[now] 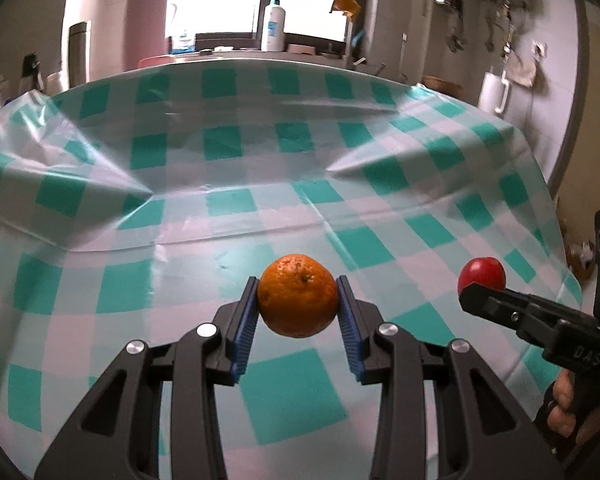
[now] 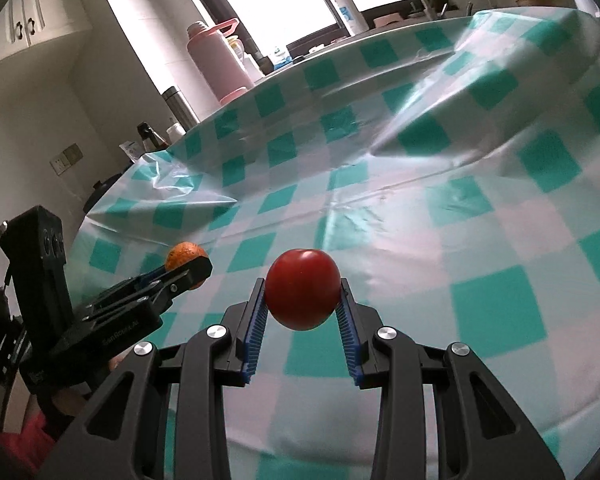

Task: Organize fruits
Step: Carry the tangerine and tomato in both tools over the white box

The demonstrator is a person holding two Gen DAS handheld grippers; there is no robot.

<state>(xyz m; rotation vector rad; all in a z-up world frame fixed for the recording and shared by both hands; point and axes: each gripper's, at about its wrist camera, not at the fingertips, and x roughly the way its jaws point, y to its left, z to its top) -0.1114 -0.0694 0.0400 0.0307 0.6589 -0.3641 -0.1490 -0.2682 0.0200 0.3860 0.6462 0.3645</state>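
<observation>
Spread wide below: a desk (image 1: pixel 180 216) under a glossy plastic cloth of teal and white checks, creased into ridges near the far edge, bare of any bowl or tray in view. No visible place to set fruit down, so a risk of aimless carrying or of a drop onto slick plastic, followed by a roll toward an edge.

Left tongs (image 1: pixel 298 300) closed on a round orange mandarin with a pitted rind and green stem scar (image 1: pixel 298 300), held clear above the near middle of the desk. Grip only across the widest part, at the very tips of the blue ribbed pads (image 1: pixel 247 320); a jolt or a tilt likely to let the ball squirt forward. Harder squeezing likely to bruise soft peel.

Right tongs (image 2: pixel 303 295) clamped on a smooth, shiny red round fruit, perhaps a tomato or plum (image 2: pixel 303 290), likewise aloft, toward the near right corner. Slicker skin, smaller contact, so the likelier of the two to slip; thin skin also apt to split under pressure.

Both tools close side by side, tips near one another: chance of a knock between them, enough to dislodge either fruit.
</observation>
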